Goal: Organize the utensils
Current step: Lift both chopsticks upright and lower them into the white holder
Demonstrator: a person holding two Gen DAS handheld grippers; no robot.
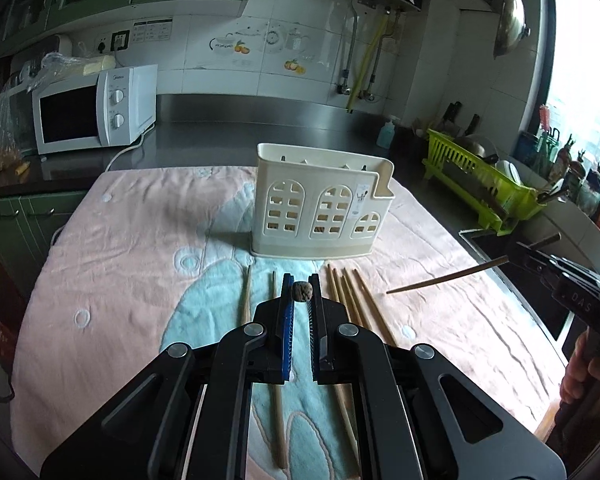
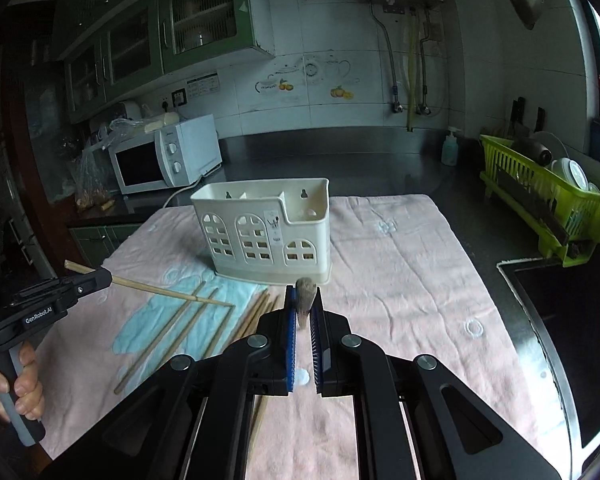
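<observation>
A: Nearest us, our left gripper (image 1: 302, 294) is clamped on a chopstick; in its own view we see only the butt end (image 1: 302, 292) pinched between the pads.
B: Our right gripper (image 2: 303, 300) is clenched on another, its end (image 2: 304, 300) poking up between the blue-edged fingers (image 2: 290, 320).
A: From the right view, the left-held chopstick (image 2: 172, 291) sticks out sideways, clear of the cloth. From the left view, the right-held one (image 1: 446, 279) does likewise.
B: Below and just ahead of our left gripper, loose chopsticks (image 1: 350, 300) lie on the pink towel (image 1: 120, 248): two to its left, a bunch to its right.
A: Beyond them stands the cream utensil holder (image 1: 320, 208), upright on the towel, straight ahead of our left gripper, slightly left of our right one.
B: Farther off, the microwave (image 1: 88, 110) sits far left and a green dish rack (image 2: 548, 196) far right.
</observation>
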